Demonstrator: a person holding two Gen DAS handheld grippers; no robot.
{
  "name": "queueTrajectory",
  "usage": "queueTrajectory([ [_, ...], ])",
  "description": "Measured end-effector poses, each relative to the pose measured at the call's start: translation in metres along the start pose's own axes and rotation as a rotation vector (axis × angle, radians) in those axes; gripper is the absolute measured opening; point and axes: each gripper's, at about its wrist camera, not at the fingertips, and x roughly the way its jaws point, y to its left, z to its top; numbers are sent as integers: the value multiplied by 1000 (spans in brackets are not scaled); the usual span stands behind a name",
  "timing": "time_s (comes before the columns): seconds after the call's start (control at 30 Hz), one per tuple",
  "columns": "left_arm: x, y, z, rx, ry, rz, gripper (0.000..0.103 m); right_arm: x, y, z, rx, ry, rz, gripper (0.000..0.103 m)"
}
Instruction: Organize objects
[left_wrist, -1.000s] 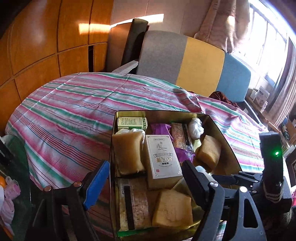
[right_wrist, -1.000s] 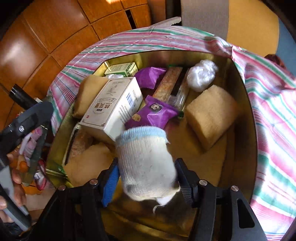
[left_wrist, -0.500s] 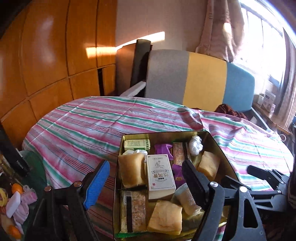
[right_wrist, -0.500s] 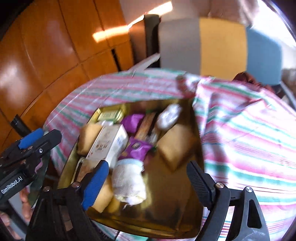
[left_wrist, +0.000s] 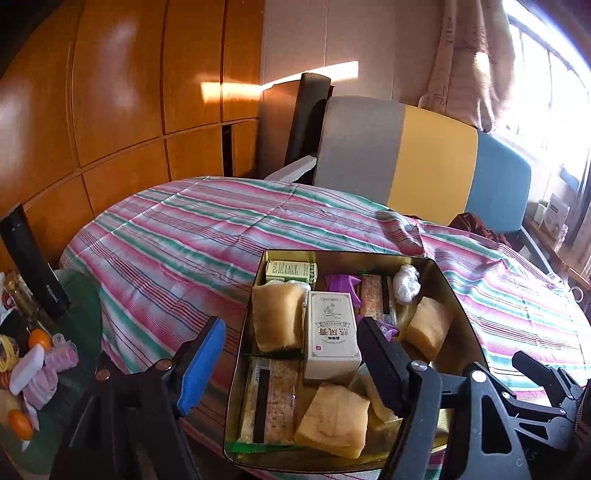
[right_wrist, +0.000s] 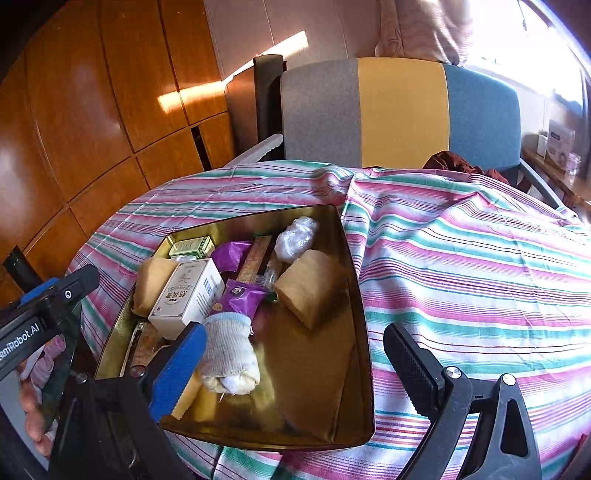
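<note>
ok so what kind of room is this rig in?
Most likely a lived-in home room, dining or sitting. A round table under a striped tablecloth, a grey, yellow and blue upholstered chair, wood-panelled cabinets along the wall, and a gold tin of snacks and oddments.

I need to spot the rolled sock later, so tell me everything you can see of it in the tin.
The rolled sock is a thick off-white knit bundle with a pale blue band at its cuff and a yellowish end facing the camera. It lies on its side in the gold tin, at the near left, touching the purple snack packet at its cuff. Nothing grips it.
</note>
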Motion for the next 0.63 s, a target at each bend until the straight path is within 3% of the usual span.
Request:
queueTrajectory([
  [0.1,4,5,-2,-20,20,-20,67,2,2,-3,-10,2,10,97],
  [0.23,6,6,-2,-22,31,-23,67,2,6,-6,-20,8,20,97],
  [0.63,-1,5,1,22,-36,-4,61,9,14,-9,-42,34,29,98],
])
